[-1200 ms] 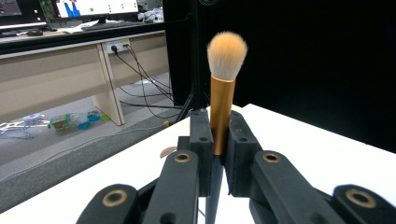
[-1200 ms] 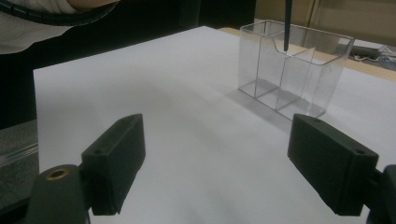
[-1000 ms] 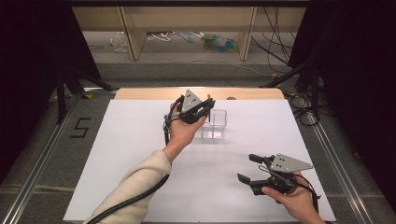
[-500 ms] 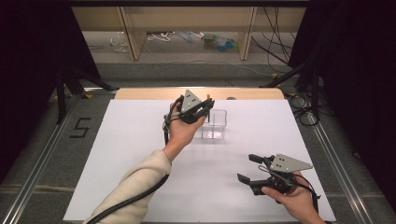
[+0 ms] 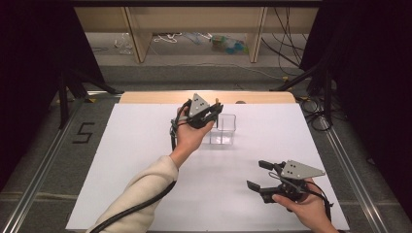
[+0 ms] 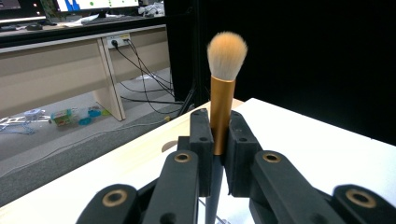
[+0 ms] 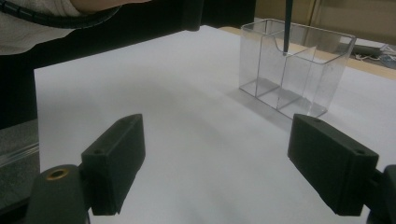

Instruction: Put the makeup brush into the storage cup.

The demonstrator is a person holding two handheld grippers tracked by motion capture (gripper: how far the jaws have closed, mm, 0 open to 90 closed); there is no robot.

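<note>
Nothing has moved since the earlier high-view frames: both hands, both grippers and the box sit where they did, and the brush looks equally high over the box. Going left to right on the white table: the left gripper is held up over the far middle of the table, jaws clamped on a makeup brush at its gold ferrule, bristles up, dark handle hanging down between the jaws. Just right of it stands a clear plastic organizer box with a divider; in the right gripper view the handle tip hangs at the rim of the box's near-left compartment, not yet down inside, and whether it touches the wall I cannot tell. Farther right and nearer the person, the right gripper rests low near the table edge, jaws spread wide, holding nothing, well apart from the box. Risks, as I judge them: the handle tip could catch the rim or divider on the way down and tip or slide the light, unsteadied box; a release from this height could let the brush bounce or lean out; a slight tilt of the hand could put it in the wrong compartment.
</note>
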